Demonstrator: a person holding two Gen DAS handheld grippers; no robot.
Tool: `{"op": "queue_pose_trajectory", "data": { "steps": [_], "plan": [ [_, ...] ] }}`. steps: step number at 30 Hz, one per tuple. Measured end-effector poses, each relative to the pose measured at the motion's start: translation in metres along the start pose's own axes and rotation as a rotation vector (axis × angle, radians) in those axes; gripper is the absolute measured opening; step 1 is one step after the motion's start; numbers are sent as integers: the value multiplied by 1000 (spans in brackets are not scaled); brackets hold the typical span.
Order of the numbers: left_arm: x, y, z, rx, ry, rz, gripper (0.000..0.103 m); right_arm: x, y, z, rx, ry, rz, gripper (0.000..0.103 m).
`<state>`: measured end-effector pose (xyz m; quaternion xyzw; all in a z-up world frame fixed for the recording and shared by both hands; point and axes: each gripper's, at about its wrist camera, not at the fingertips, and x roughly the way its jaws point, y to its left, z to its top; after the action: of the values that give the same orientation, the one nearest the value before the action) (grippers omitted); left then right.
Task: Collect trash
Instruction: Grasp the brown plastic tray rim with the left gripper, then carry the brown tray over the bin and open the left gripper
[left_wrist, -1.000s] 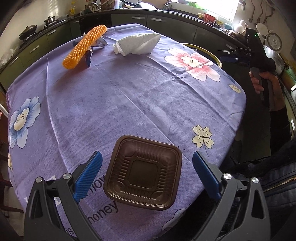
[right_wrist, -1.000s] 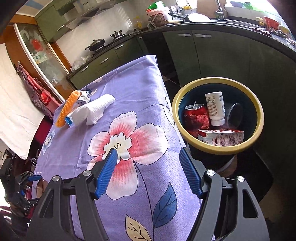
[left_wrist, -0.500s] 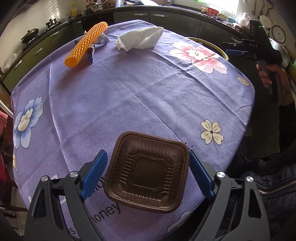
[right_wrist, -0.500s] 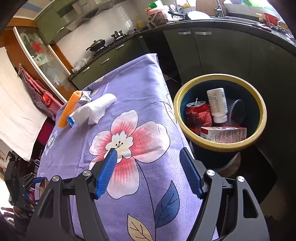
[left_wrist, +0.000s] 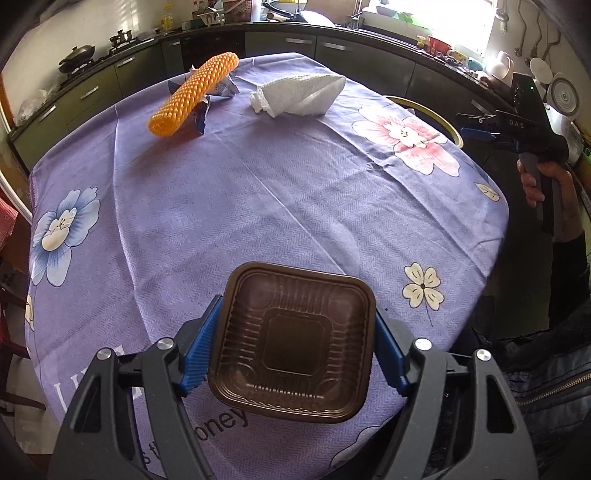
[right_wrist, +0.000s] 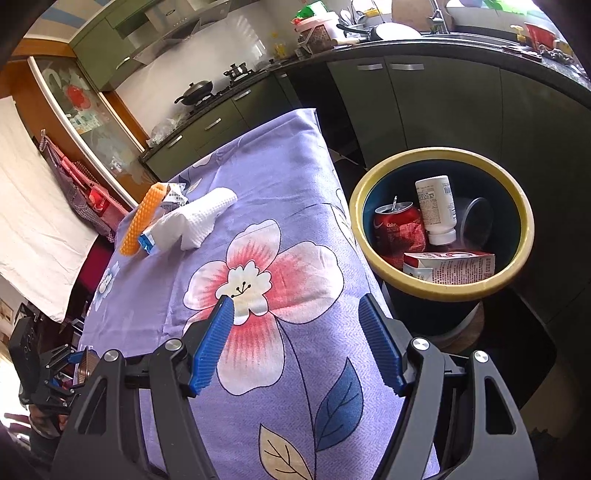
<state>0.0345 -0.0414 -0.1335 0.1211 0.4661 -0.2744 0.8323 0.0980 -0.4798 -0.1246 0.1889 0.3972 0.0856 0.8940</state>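
A: Item one: square brown plastic tray (left_wrist: 291, 341), thin, glossy, ribbed walls.
B: Beneath it?
A: Purple flowered woven cloth (left_wrist: 258, 192) over the surface, matt, creased.
B: Others?
A: Orange foam-net tube (left_wrist: 192, 94), knobbly; crumpled white paper towel (left_wrist: 299, 94), embossed. Left tool (left_wrist: 291, 350): matt black plastic, ridged blue pads (left_wrist: 199, 354), bright metal screws.

Table (left_wrist: 295, 192) — tray (left_wrist: 291, 343), net (left_wrist: 192, 94), napkin (left_wrist: 299, 94)

Black tongs (left_wrist: 295, 350), ribbed blue pads (left_wrist: 199, 354), silver screws, dark zipped jacket sleeve (left_wrist: 554, 373)
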Motion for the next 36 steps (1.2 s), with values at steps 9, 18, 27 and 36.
{"op": "queue_pose_trajectory", "data": {
  "steps": [9,18,27,36],
  "plan": [
    [-10,-14,28,40,-31,-1,71,-5,-9,0,23,-15,-4,69],
    [9,-76,131,203,-38,-192,71,-38,-56,2,123,-116,-85,69],
    [108,-210,258,440,33,-347,71,-84,-124,-20,275,-210,-180,69],
    [225,-267,331,331,111,-313,74,-112,-154,-40,357,-251,-205,72]
  ]
}}
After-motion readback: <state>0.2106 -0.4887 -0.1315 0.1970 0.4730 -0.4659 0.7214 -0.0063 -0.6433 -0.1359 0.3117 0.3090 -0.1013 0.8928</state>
